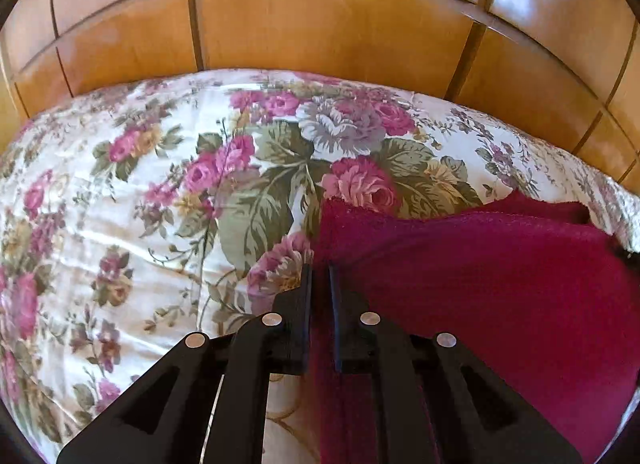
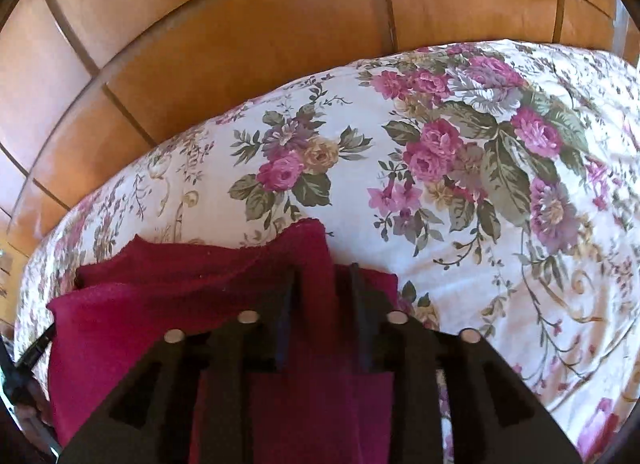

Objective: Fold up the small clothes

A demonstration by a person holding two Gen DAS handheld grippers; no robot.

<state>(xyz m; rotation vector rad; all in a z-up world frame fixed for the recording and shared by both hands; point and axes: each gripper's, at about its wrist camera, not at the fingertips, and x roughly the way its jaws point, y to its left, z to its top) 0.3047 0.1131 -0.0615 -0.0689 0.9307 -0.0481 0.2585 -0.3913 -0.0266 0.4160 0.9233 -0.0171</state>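
Note:
A dark red knitted garment (image 1: 480, 284) hangs stretched over the floral bedspread (image 1: 140, 192). My left gripper (image 1: 320, 270) is shut on its left edge, and the cloth runs down between the narrow black fingers. In the right wrist view the same red garment (image 2: 160, 304) spreads to the left. My right gripper (image 2: 322, 270) is shut on its right corner, which sticks up between the fingers. The part of the garment below both grippers is hidden.
A wooden panelled headboard or wardrobe (image 1: 320, 32) rises behind the bed; it also shows in the right wrist view (image 2: 240, 44). The floral bedspread (image 2: 500, 184) fills the right of that view. A dark strap or cable (image 2: 32, 348) lies at the lower left.

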